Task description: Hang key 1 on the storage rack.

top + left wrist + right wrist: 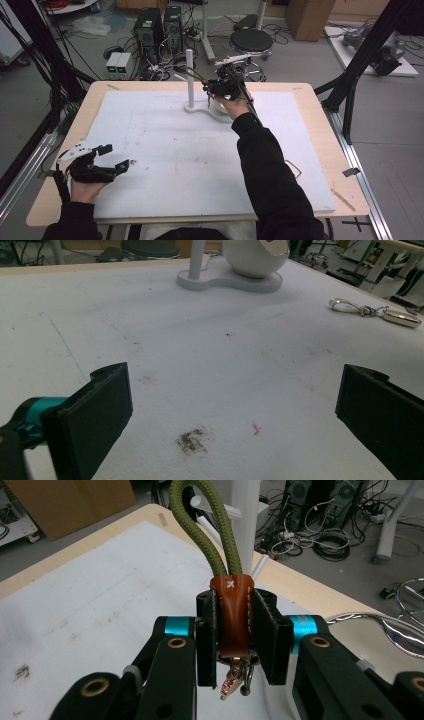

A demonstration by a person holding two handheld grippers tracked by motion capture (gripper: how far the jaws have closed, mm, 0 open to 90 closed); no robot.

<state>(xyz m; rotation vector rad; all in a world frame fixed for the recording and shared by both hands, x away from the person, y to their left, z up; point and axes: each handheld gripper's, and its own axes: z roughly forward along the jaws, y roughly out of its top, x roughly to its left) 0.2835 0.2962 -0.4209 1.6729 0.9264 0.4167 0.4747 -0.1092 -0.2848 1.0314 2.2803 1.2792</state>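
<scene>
Item: olive cord keychain [231, 615], leather tab clamped in my right tongs [234, 630] by the white peg stand [190, 80]; left tongs [116, 157] wide, idle on desk [320, 150]. Risk: loop misses peg, slips

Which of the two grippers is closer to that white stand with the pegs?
The right gripper: it sits right beside the white stand, jaws clamped on a keychain strap. The left gripper rests far away near the table's front-left corner.
</scene>
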